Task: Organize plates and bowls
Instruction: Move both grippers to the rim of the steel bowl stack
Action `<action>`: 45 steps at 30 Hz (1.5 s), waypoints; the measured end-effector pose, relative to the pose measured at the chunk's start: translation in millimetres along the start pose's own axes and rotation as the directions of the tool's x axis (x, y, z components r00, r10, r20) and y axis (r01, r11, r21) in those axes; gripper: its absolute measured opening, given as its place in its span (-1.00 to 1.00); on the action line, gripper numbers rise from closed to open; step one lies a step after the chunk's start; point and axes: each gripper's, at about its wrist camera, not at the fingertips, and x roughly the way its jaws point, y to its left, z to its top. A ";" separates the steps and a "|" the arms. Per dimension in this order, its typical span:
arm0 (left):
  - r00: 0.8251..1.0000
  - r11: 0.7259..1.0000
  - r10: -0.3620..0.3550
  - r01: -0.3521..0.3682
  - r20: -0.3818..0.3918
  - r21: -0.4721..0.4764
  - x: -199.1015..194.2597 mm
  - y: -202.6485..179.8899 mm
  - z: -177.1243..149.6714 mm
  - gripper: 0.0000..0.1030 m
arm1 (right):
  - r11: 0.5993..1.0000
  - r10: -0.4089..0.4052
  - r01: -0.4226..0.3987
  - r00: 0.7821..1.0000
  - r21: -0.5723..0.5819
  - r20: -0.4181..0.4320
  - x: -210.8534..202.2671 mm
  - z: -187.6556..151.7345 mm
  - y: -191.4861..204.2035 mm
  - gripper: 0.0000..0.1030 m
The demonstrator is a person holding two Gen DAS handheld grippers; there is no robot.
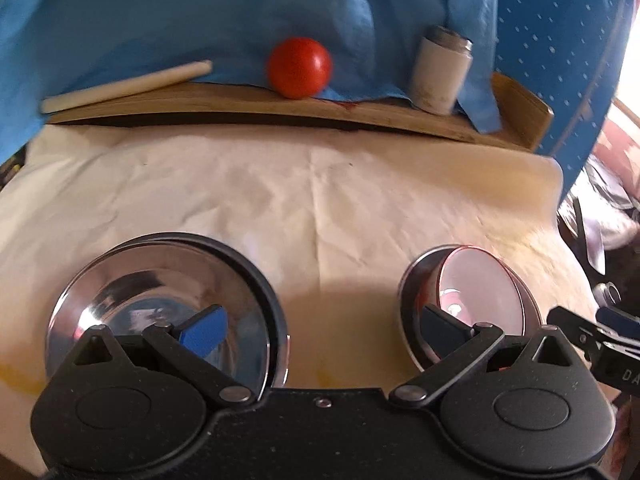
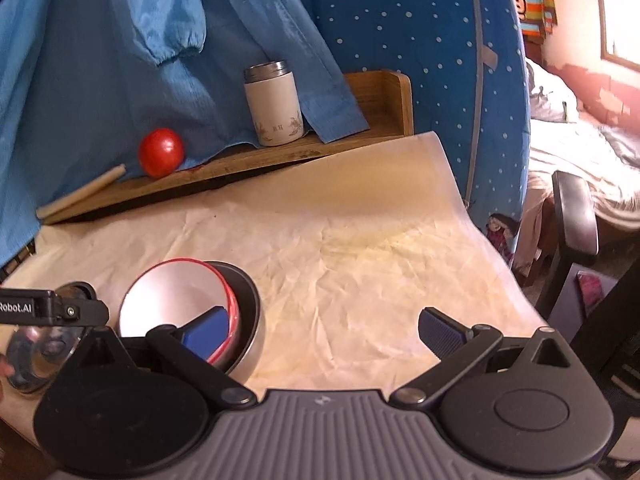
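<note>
Already both stacks sit close together at the near edge of the worktop (image 2: 360,240), which is covered with creased cream paper. On the left is a shiny steel bowl (image 1: 160,300) resting in a dark-rimmed plate (image 1: 256,276). On the right is a red-rimmed bowl (image 2: 176,304) nested, tilted, inside a dark pan-like bowl (image 2: 248,320).

The left tongs (image 1: 320,324) hang wide open and hold nothing; one blue pad lies over the steel bowl, the other over the red-rimmed bowl's near edge, with bare paper between them. The right tongs (image 2: 324,330) are likewise spread wide and empty, their left pad over the red-rimmed bowl's inside, the right pad over paper.

Risks from here, as I judge them:
- The red-rimmed bowl leans in its holder, so a push on its rim could tip it out or skid the pair along the smooth paper.
- The steel bowl is slick and curved; a pinch on its thin lip may slip.
- The two tools are near each other, so reaching for the same stack could make them collide.
- The paper may bunch or slide if a stack is dragged.

Well apart on the back wooden shelf (image 2: 360,136) stand a tomato (image 2: 161,152), a white flask (image 2: 274,104) and a pale stick (image 1: 128,86), clear of the work.
</note>
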 end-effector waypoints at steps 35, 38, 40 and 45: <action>0.954 0.942 -0.159 0.223 -0.254 0.252 40.2 -10.0 38.0 0.22 | 0.950 -0.027 -0.101 0.917 -0.295 -0.399 54.4 44.9 20.5 0.99; 0.950 0.945 -0.165 0.229 -0.264 0.233 42.6 -9.6 38.5 0.18 | 0.950 -0.040 -0.095 0.908 -0.299 -0.417 58.5 46.5 21.6 0.99; 0.949 0.948 -0.172 0.233 -0.265 0.217 43.8 -7.8 38.2 0.18 | 0.950 -0.040 -0.097 0.905 -0.298 -0.423 59.4 47.0 21.4 0.99; 0.942 0.956 -0.187 0.240 -0.279 0.168 48.0 -4.2 39.0 0.13 | 0.955 -0.034 -0.102 0.895 -0.278 -0.445 62.9 47.7 19.0 0.99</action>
